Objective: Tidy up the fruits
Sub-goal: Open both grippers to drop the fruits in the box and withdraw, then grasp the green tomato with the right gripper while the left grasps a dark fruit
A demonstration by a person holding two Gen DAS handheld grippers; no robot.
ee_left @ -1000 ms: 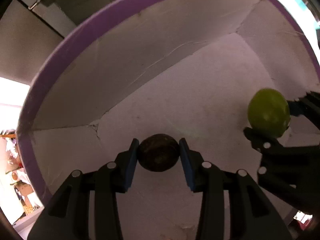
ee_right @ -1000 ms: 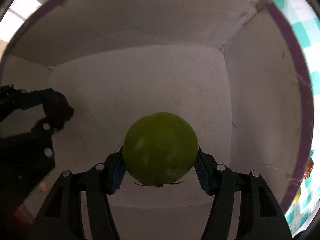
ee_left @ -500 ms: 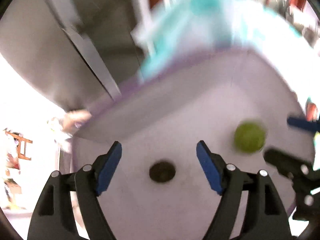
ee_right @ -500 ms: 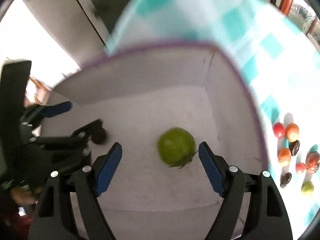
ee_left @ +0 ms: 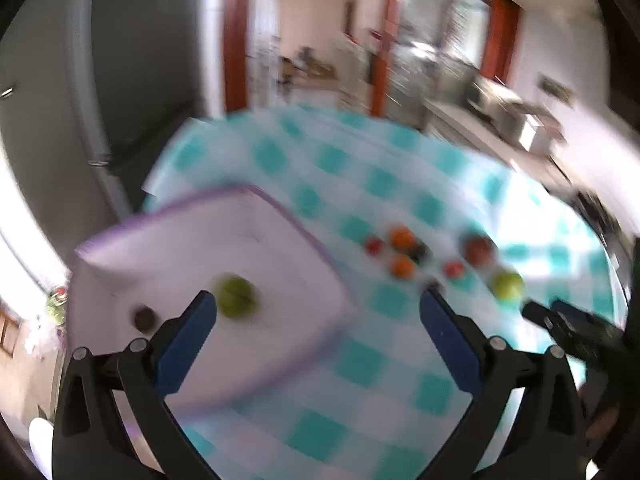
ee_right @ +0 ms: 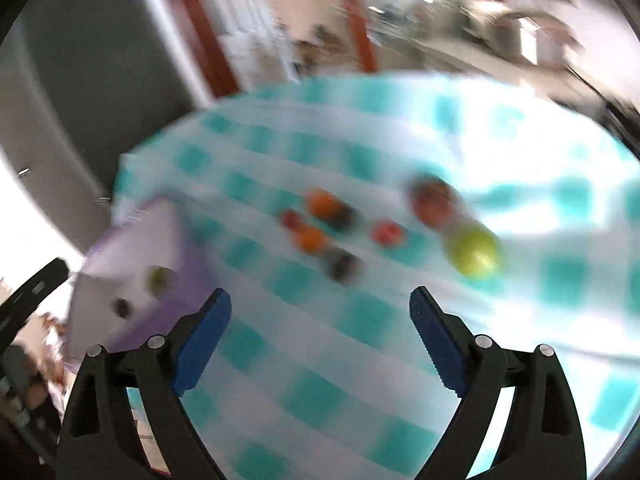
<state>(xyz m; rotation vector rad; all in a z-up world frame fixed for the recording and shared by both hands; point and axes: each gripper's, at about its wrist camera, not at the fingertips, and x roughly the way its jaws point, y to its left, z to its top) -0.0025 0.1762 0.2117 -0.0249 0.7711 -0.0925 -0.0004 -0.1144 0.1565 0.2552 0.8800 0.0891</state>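
Note:
A white box with a purple rim (ee_left: 180,236) stands on the left of the table. Inside it lie a green fruit (ee_left: 236,296) and a small dark fruit (ee_left: 143,317). My left gripper (ee_left: 319,304) hangs above the box's right edge, its jaws opening, with nothing between them. In the right wrist view the box (ee_right: 132,248) sits far left. My right gripper (ee_right: 320,300) is over the tablecloth, its jaws opening and empty. Beyond it lie loose fruits: two oranges (ee_right: 322,202), small red ones (ee_right: 387,232), dark ones (ee_right: 344,264), a reddish apple (ee_right: 434,200) and a green fruit (ee_right: 476,254). Both views are blurred.
A teal-and-white checked cloth (ee_left: 360,360) covers the round table. A grey cabinet (ee_left: 140,60) stands behind the box, and a red-framed doorway (ee_left: 384,40) lies beyond the table. The other gripper's dark body (ee_left: 568,320) shows at the right of the left wrist view.
Both grippers let go of their fruits inside the box, opened wide and rose out of it. The views swung right, so the table and loose fruits came into sight.

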